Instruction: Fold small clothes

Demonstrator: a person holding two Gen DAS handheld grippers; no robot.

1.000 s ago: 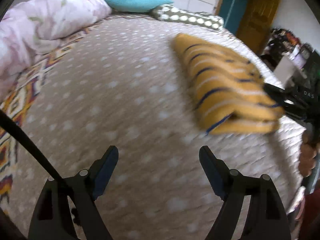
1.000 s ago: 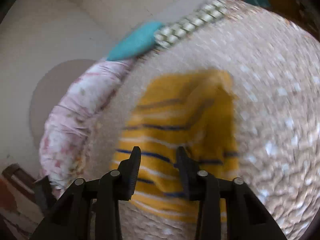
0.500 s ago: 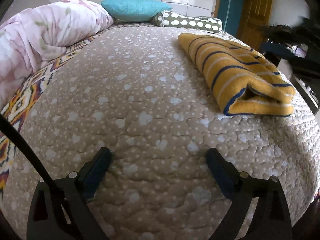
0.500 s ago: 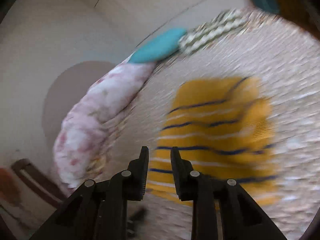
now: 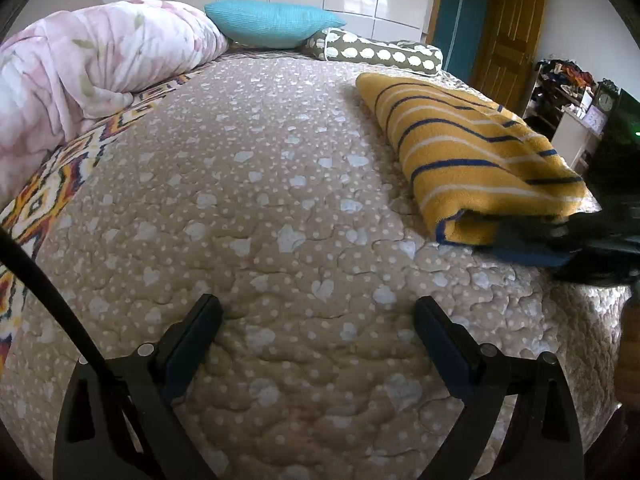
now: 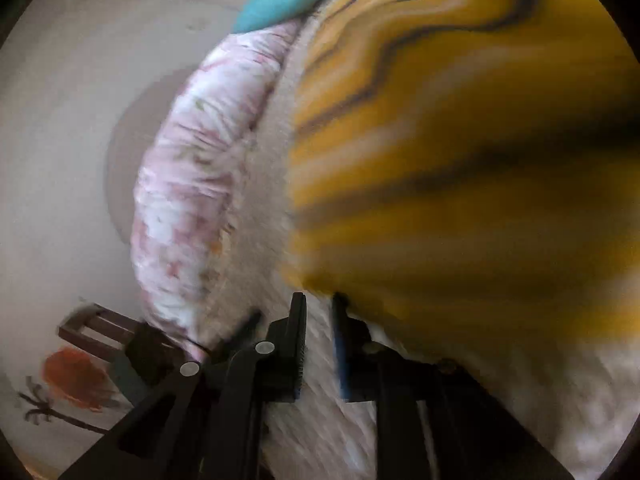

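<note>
the right gripper (image 6: 320, 312), jaws narrow at the folded yellow striped garment's (image 5: 472, 148) near edge, risked dragging its layers apart, while the left gripper (image 5: 316, 320) gaped wide over the quilted bedspread (image 5: 260, 208).

The left wrist view sits low over the bed (image 5: 280, 208), facing its head edge. The right wrist view, tilted and blurred, looks from very near at the folded yellow garment (image 6: 460, 140). Both share garment, quilt (image 5: 100, 60) and teal pillow (image 5: 272, 22).
</note>
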